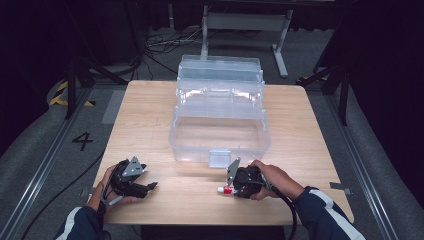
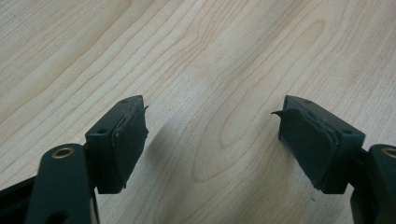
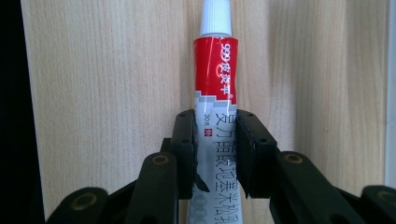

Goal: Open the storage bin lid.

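On the floor of a dark room: one wooden table (image 1: pixel 150 115), pale grain, square-ish. Cables (image 1: pixel 165 42) lie on the floor beyond its far edge, near one grey metal frame (image 1: pixel 245 22).

Toward the far side of the table, at its middle: one clear plastic box (image 1: pixel 220 131), opened out in tiers. Three levels counted: a deep bottom tub nearest the person, two shallower trays stepped back behind it. One latch tab hangs at the tub's near wall.

Two hands in view, each in a dark blue sleeve with white stripe, each holding one gripper.

Left gripper (image 1: pixel 150 187), near the table's near left corner, lying low over the wood and pointing right. Its own view shows both jaws spread wide apart, rubber pads worn at the edges, bare wood between them, nothing held.

Right gripper (image 1: pixel 226 190), near edge at centre-right, just in front of the tub and pointing left. Jaws pinch one tube (image 3: pixel 215 98) by its lower grey body; the pads press on both sides.

Tube: one, red band above the grey part, white ribbed cap, printed lettering. Its cap end sticks out leftward from the jaws, low over the table.
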A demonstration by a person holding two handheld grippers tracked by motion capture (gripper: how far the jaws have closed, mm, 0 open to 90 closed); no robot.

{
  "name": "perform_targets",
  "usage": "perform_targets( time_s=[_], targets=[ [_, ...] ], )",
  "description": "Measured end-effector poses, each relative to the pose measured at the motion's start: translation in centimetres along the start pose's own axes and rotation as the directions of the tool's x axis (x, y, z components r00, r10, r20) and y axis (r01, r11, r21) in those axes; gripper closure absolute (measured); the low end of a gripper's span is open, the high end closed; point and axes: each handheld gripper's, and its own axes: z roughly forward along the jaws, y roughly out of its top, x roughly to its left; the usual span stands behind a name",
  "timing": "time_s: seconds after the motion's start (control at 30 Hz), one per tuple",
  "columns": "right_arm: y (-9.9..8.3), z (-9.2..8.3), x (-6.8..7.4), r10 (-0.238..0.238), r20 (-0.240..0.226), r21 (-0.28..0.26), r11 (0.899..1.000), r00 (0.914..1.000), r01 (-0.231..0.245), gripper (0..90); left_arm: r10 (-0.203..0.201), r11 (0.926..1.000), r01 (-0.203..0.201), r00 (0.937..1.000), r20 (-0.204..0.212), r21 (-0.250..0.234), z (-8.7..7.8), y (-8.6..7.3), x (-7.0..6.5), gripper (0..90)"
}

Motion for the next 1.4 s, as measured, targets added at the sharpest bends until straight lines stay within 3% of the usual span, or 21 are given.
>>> perform_targets(
  time_s=[0.23, 1.4],
  targets=[
    [-0.2, -0.5, 0.0, -0.015, 0.008, -0.004, 1.0, 0.9999, 0.015, 71.1, -0.059, 0.9972, 0.061, 0.997, 0.051, -0.044, 0.4, -0.7, 0.8, 18.2],
    [-2.6, -4.9, 0.2, 0.023, 0.083, -0.054, 0.998, 0.9963, -0.018, 71.0, -0.062, 0.9971, 0.064, 0.9971, 0.044, -0.041, 0.5, -0.7, 0.8, 16.6]
  ],
)
